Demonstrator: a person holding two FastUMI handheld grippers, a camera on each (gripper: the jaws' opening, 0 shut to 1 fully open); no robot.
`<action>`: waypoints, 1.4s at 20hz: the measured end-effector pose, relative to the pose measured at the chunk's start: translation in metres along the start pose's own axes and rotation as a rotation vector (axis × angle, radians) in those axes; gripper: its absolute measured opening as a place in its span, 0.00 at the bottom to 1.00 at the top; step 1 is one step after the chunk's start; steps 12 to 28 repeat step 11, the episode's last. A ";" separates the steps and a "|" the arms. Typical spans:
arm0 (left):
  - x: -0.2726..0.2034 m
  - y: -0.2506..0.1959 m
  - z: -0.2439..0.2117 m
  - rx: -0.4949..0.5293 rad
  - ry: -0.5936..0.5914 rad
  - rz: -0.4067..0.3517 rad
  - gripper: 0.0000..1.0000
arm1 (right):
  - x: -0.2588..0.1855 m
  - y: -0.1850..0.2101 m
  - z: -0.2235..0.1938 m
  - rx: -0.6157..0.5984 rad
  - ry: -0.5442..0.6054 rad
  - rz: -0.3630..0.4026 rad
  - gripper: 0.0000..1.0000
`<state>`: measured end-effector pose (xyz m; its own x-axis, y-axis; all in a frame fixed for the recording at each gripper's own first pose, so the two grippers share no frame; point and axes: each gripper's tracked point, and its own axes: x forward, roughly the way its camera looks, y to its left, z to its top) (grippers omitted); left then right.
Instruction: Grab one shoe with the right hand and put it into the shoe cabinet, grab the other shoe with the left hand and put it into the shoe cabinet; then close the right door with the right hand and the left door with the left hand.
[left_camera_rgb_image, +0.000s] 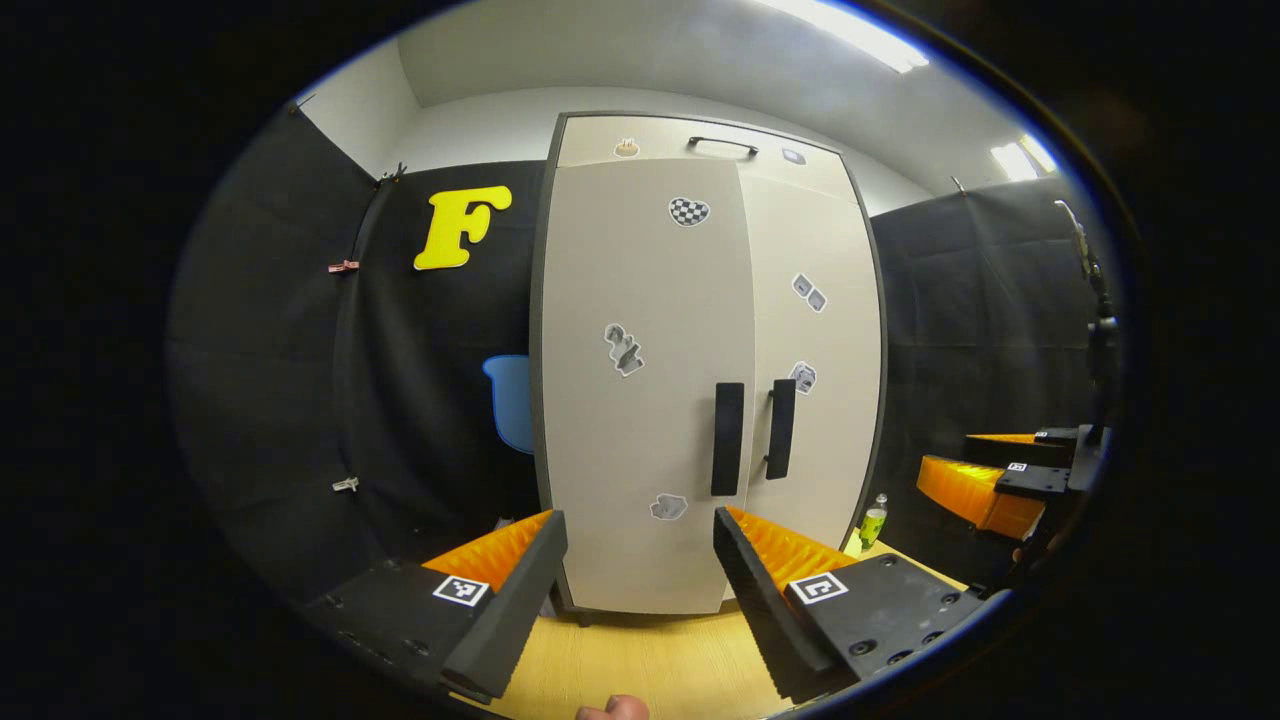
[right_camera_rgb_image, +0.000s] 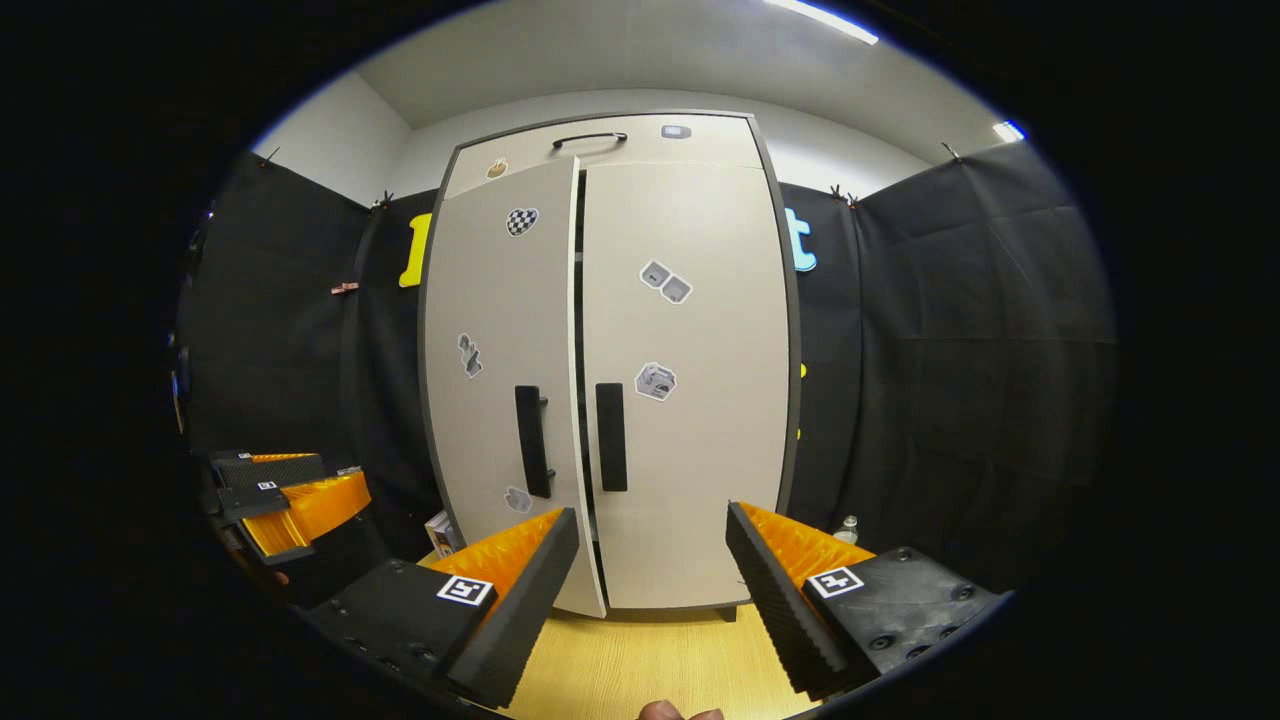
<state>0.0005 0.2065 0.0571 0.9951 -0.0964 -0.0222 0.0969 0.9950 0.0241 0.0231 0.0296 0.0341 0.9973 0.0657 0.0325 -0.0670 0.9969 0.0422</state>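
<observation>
shoe cabinet (right_camera_rgb_image: 610, 350) upright on the wooden floor (right_camera_rgb_image: 640, 660) before us, right door (right_camera_rgb_image: 690, 380) flush shut, left door (right_camera_rgb_image: 500, 380) slightly ajar, our left gripper (left_camera_rgb_image: 640, 580) spread and empty, our right gripper (right_camera_rgb_image: 650, 580) likewise spread and empty, both apart from the handles (right_camera_rgb_image: 610, 437)

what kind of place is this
Likely a staged recording booth, not a home: black cloth walls surround a lone shoe cabinet on a wood floor, under ceiling strip lights.
</observation>
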 end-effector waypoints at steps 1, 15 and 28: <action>0.000 0.000 0.000 -0.001 0.001 0.000 0.93 | 0.000 0.000 0.000 -0.001 -0.001 0.000 0.98; -0.005 -0.004 -0.002 0.002 0.004 -0.003 0.93 | -0.006 -0.002 -0.001 0.000 0.003 -0.001 0.98; -0.005 -0.004 -0.002 0.002 0.004 -0.003 0.93 | -0.006 -0.002 -0.001 0.000 0.003 -0.001 0.98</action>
